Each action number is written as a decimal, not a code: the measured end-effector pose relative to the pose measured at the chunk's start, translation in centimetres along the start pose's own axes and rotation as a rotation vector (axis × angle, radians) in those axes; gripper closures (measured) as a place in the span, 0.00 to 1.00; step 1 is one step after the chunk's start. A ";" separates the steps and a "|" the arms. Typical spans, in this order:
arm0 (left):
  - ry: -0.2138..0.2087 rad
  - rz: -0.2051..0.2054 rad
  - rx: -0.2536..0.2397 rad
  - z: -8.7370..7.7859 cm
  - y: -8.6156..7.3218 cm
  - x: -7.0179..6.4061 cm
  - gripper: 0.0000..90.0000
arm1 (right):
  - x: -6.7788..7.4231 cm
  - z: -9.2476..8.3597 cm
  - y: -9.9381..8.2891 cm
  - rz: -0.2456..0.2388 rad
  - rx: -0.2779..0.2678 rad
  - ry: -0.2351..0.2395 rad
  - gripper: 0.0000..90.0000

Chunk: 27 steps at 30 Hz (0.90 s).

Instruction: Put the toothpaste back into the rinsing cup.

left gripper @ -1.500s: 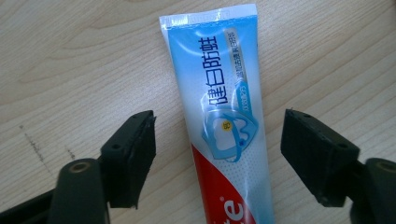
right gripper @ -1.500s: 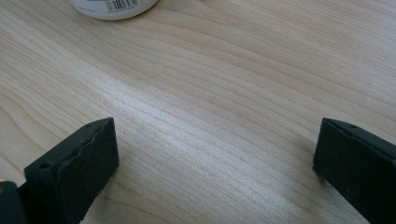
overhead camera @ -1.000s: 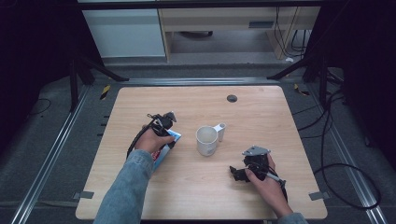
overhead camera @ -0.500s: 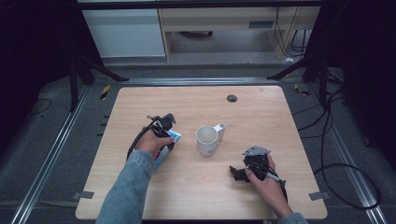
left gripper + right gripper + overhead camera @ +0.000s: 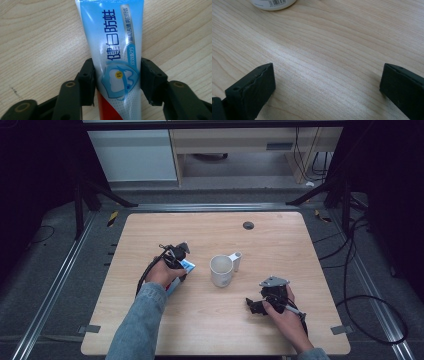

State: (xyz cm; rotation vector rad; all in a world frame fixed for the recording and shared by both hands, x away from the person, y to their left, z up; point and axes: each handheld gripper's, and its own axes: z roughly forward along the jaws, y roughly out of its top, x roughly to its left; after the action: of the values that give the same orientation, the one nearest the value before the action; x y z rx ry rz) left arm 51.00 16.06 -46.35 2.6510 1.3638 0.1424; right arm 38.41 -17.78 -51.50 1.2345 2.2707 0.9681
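The wooden table (image 5: 210,330) carries everything here, and little on it has shifted over the last second: both hands sit where they were, and the white mug (image 5: 221,270) stands at the centre with its handle pointing to about two o'clock. A small dark disc (image 5: 248,225) lies well apart from the mug, toward twelve o'clock near the far edge.

What has changed is the left gripper (image 5: 117,80). Its jaws have just been closing, and the toothpaste tube (image 5: 112,45) lies between them; in the left gripper view the black pads now sit against both edges of the blue-and-white tube, so the grip looks made or very nearly made (the tube still lies flat on the wood). In the high view that left gripper (image 5: 176,257) is at about nine o'clock from the mug, with the tube (image 5: 187,266) showing as a blue patch just beside the hand.

The right gripper (image 5: 327,87) rests at roughly four o'clock from the mug, its jaws standing wide with only bare wood between them; the mug's base (image 5: 273,4) shows at the top of its view.

My reading: the tube is being secured for a lift, probably toward the mug, and the pinch across its soft body may let it sag or slip.
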 end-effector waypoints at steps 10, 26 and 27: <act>0.014 0.004 -0.157 -2.3 -2.0 -0.4 0.80 | 0.1 0.0 -0.1 -0.005 -0.001 -0.005 0.00; 0.051 0.022 -0.393 -9.6 -3.5 -1.2 0.80 | 0.1 0.0 0.0 0.000 0.000 -0.003 0.00; 0.052 0.020 -0.400 -9.8 -3.5 -1.2 0.80 | 0.1 0.0 0.0 0.001 0.001 -0.003 0.00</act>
State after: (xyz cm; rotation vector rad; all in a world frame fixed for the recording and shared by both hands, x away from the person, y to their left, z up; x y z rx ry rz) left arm 45.99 17.99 -37.40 2.3401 1.1766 0.4400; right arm 38.31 -17.74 -51.50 1.2370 2.2683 0.9656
